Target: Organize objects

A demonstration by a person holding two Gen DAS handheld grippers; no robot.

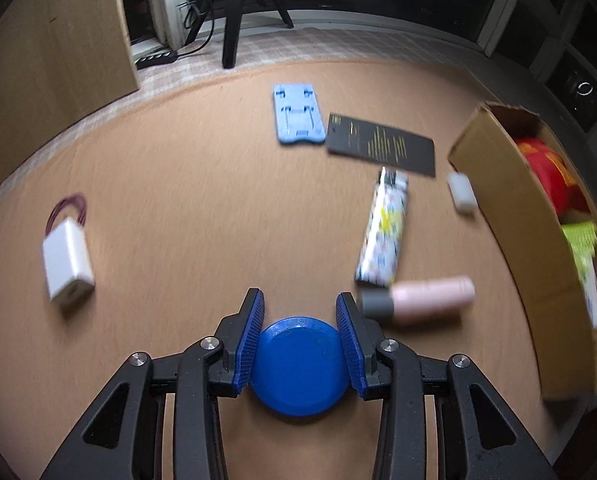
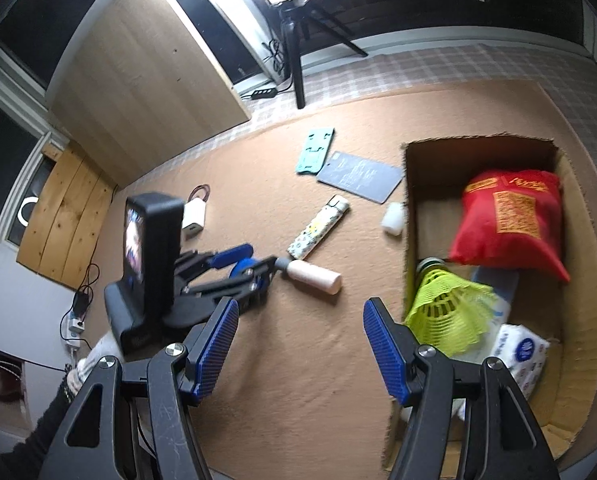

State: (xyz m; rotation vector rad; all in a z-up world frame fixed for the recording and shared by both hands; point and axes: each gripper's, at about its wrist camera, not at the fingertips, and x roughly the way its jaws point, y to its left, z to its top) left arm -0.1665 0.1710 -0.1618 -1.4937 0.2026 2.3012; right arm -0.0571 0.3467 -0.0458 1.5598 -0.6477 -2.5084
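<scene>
My left gripper (image 1: 299, 303) is shut on a round blue lid (image 1: 300, 366), its pads pressing both sides just above the brown mat. The right wrist view shows that gripper (image 2: 250, 266) at mid-left. Just right of it lies a pink tube with a grey cap (image 1: 426, 300). Beyond it are a patterned lighter (image 1: 384, 228), a black card (image 1: 380, 144), a light blue stand (image 1: 298, 116), a small white block (image 1: 462, 192) and a white charger (image 1: 68, 264). My right gripper (image 2: 300, 308) is open and holds nothing, left of a cardboard box (image 2: 410, 184).
The box holds a red bag (image 2: 506, 216), a yellow-green shuttlecock (image 2: 450, 308) and a tissue pack (image 2: 518, 352). A tripod (image 2: 296, 68) and a wooden panel (image 2: 146, 80) stand beyond the mat. A person's sleeve (image 2: 38, 440) shows at the lower left.
</scene>
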